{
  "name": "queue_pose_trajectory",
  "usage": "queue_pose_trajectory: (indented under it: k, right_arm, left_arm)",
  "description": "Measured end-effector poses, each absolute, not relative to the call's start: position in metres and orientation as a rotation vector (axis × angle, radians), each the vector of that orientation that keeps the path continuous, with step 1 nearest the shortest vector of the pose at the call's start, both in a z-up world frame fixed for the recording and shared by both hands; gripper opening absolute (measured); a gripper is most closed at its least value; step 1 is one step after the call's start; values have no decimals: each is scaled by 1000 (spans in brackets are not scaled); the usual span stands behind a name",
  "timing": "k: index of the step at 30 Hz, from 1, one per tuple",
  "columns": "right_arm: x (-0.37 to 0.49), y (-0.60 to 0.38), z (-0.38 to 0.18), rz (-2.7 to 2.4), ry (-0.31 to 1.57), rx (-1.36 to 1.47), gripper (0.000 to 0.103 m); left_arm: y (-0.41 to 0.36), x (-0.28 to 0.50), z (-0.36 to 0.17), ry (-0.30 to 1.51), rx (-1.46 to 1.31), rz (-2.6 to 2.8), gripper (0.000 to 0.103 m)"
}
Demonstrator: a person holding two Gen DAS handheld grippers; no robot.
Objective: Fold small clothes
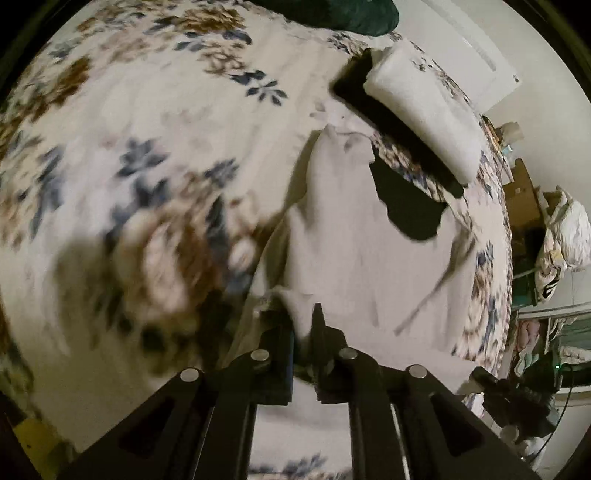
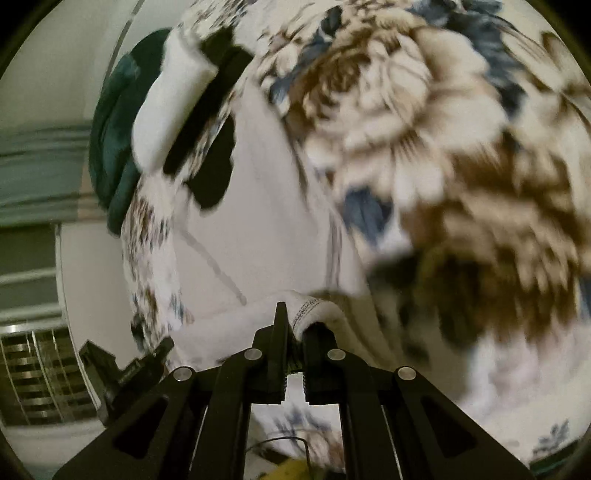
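Note:
A white garment (image 1: pixel 351 258) with a black patch (image 1: pixel 410 210) lies spread on the floral bedspread (image 1: pixel 166 129). My left gripper (image 1: pixel 303 325) is shut on one edge of the white garment and lifts it slightly. In the right wrist view the same garment (image 2: pixel 266 206) stretches ahead, its black patch (image 2: pixel 216 166) at the far end. My right gripper (image 2: pixel 295 325) is shut on a stitched hem of the garment. The other gripper (image 2: pixel 122 373) shows at the lower left of the right wrist view.
A folded white cloth (image 1: pixel 424 110) on a folded black cloth (image 1: pixel 391 122) lies beyond the garment; both show in the right wrist view (image 2: pixel 166 99). A dark green pillow (image 1: pixel 332 14) sits at the bed's head. Clutter and furniture (image 1: pixel 546 236) stand past the bed's right edge.

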State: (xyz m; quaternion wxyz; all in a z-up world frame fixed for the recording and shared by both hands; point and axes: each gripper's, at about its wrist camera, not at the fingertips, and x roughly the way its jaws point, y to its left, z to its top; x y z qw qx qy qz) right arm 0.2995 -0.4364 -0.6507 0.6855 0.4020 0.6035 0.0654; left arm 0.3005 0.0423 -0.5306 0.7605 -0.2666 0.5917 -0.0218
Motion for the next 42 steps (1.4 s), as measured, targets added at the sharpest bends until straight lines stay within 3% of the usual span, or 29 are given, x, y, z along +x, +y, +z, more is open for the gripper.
queue_pose_trajectory:
  k: [3, 5, 6, 7, 8, 9, 15, 21, 22, 23, 24, 25, 31, 36, 39, 41, 42]
  right_arm:
    - [333, -437, -659, 127, 1330, 938, 18]
    - [339, -441, -655, 125, 1304, 946, 52]
    - [339, -443, -652, 123, 1292, 940, 58]
    - [338, -444, -647, 122, 1281, 927, 61]
    - [334, -444, -642, 120, 1274, 906, 61]
    - [329, -446, -639, 117, 1278, 872, 61]
    - [318, -437, -638, 98, 1345, 629, 61]
    - [341, -426, -662, 73, 1379, 557, 61]
    - [345, -424, -665, 70, 1383, 552, 57]
    - [350, -423, -667, 68, 1378, 552, 38]
    - [352, -422, -667, 66, 1371, 551, 24]
    - [354, -421, -668, 51, 1363, 541, 5]
    - [356, -431, -657, -59, 1294, 530, 3]
    - [360, -436, -681, -85, 1386, 544, 3]
    - [370, -437, -678, -83, 1420, 540, 21]
    - [378, -438, -665, -70, 1415, 542, 62]
    - [385, -438, -656, -64, 1401, 535, 67]
  left_arm:
    - [52, 321, -543, 1297, -629, -36, 13]
    - [63, 318, -545, 1284, -674, -31, 22]
    - [68, 315, -546, 1281, -688, -25, 27]
    - [74, 310, -547, 1277, -702, -15, 39]
    - [80, 306, -546, 1270, -711, -5, 46]
    - [84, 301, -545, 1264, -713, 2, 47]
    - [76, 292, -549, 1301, -575, -12, 48]
    - [48, 319, -571, 1334, -446, -39, 48]
    - [45, 324, -572, 1326, -423, -36, 45]
    - [41, 329, -572, 1307, -402, -42, 43]
    - [38, 333, -571, 1285, -383, -47, 34]
    - [35, 336, -571, 1270, -363, -54, 4]
    - [33, 348, -578, 1270, -322, -43, 2]
    - [43, 354, -594, 1340, -409, -38, 6]
    - [50, 359, -579, 1344, -441, -51, 8]
    - [54, 368, -561, 1315, -448, -54, 27]
    - [56, 374, -554, 1295, -458, -67, 36]
